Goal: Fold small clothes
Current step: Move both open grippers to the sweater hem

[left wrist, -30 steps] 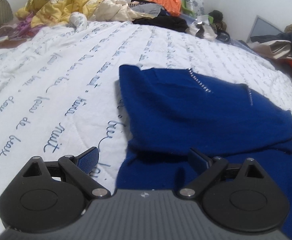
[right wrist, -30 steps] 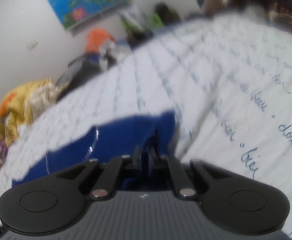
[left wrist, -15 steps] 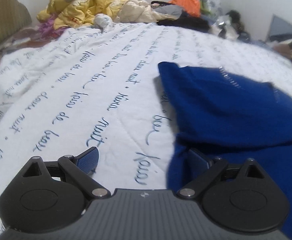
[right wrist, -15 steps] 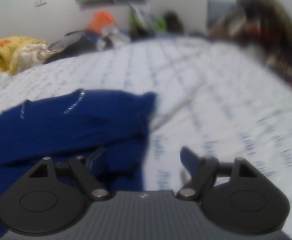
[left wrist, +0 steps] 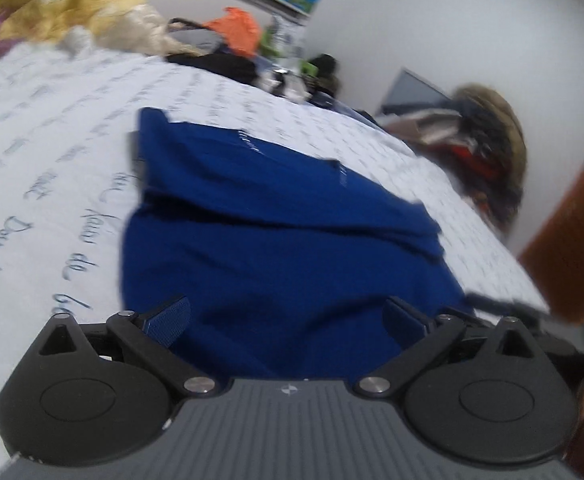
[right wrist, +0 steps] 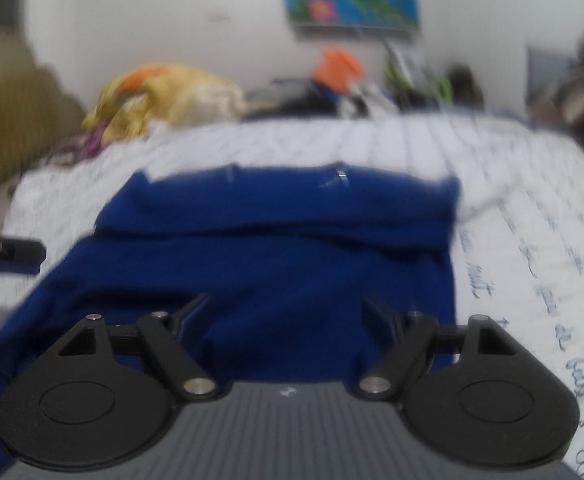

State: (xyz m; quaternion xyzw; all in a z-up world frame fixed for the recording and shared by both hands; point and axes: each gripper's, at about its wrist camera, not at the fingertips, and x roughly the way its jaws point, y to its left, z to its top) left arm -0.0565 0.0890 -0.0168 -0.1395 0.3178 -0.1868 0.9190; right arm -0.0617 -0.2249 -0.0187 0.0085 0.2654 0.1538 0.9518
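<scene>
A dark blue garment lies on the white bedspread with blue script, partly folded, with a fold ridge across its middle. In the right wrist view the garment fills the centre of the bed. My left gripper is open and empty, its fingers spread just above the garment's near edge. My right gripper is open and empty, hovering over the near part of the garment. Both views are motion-blurred.
A yellow and orange pile of bedding and other clothes lie at the far edge of the bed. A heap of clothes sits at the right. White bedspread lies right of the garment.
My right gripper was shut on the garment's edge a second ago, then opened and let go. Both grippers have swung round to face the garment squarely. The left stayed open.
</scene>
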